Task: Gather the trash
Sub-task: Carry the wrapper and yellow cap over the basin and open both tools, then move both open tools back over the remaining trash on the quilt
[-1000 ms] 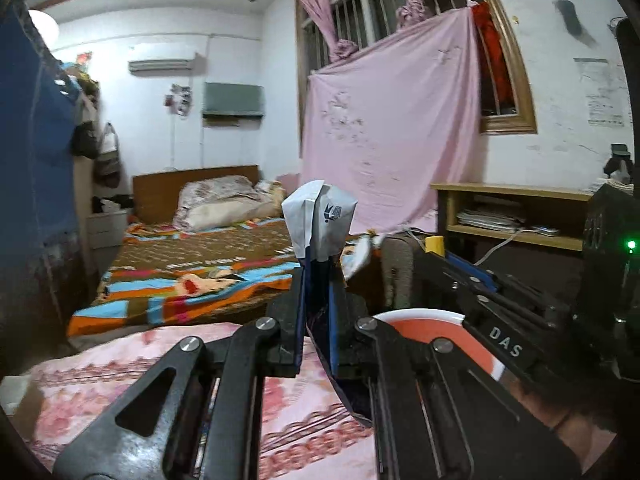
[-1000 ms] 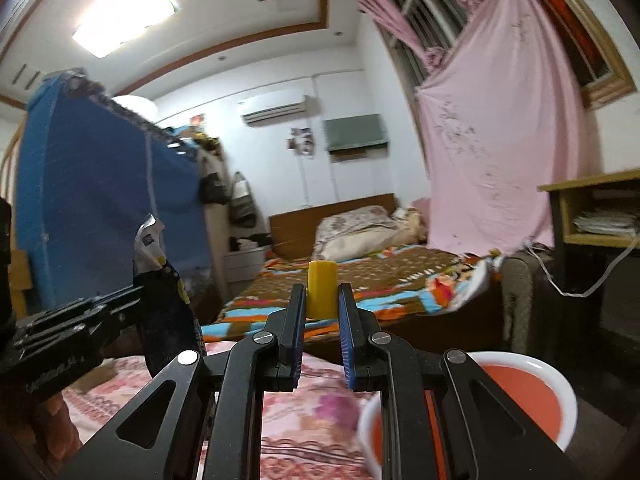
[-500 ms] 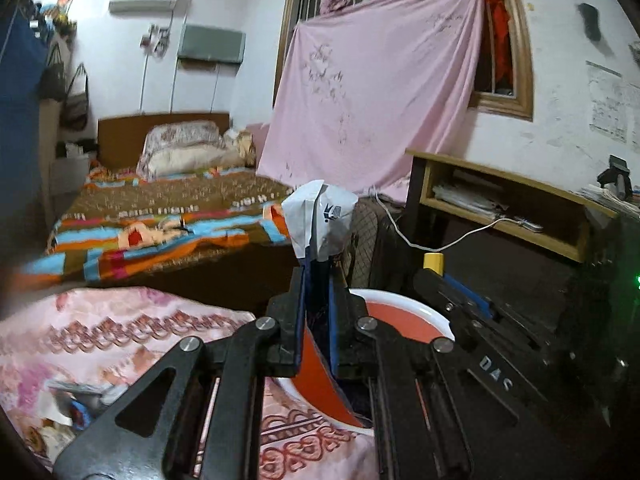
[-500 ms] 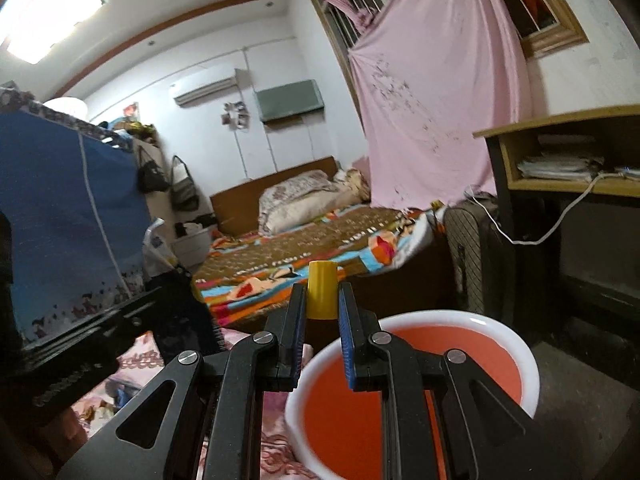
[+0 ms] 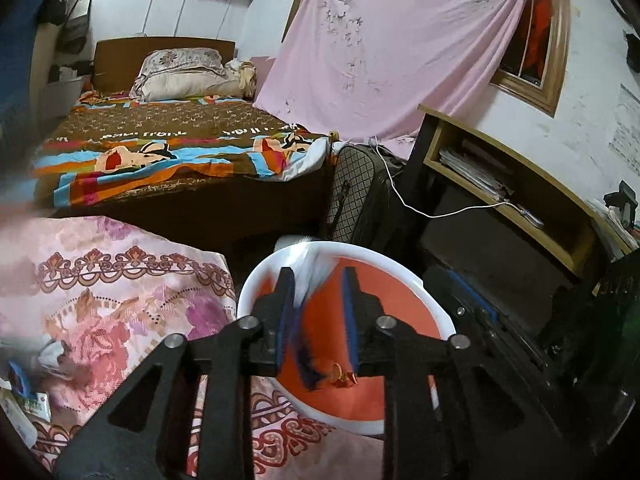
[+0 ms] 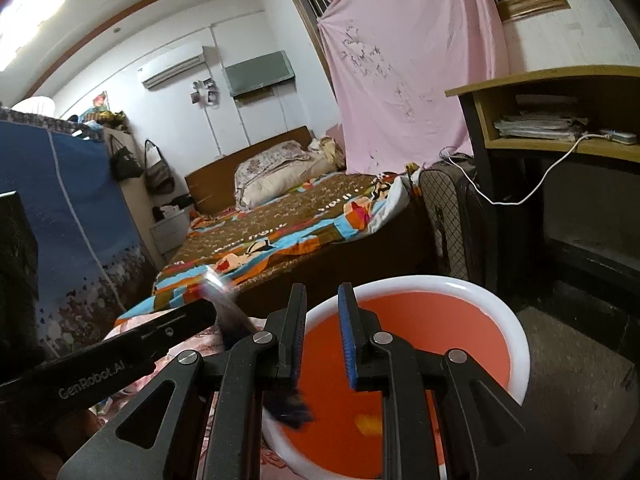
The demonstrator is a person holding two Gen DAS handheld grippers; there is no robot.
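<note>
Two handheld grippers hang over a white basin with an orange inside, which sits beside a floral pink cloth-covered surface. The left gripper is letting go: its jaws are opening, and a blurred white-and-dark wrapper is slipping down between them, apparently loose, towards the basin. The right gripper stands with its jaws apart and nothing between them; a small yellow piece lies on the basin floor below it. This looks like the drop-off step of trash collection, nearly done for both hands. More scraps lie at the cloth's near left edge. Next, each hand would need to swing back from the basin towards those scraps and close on one
</note>
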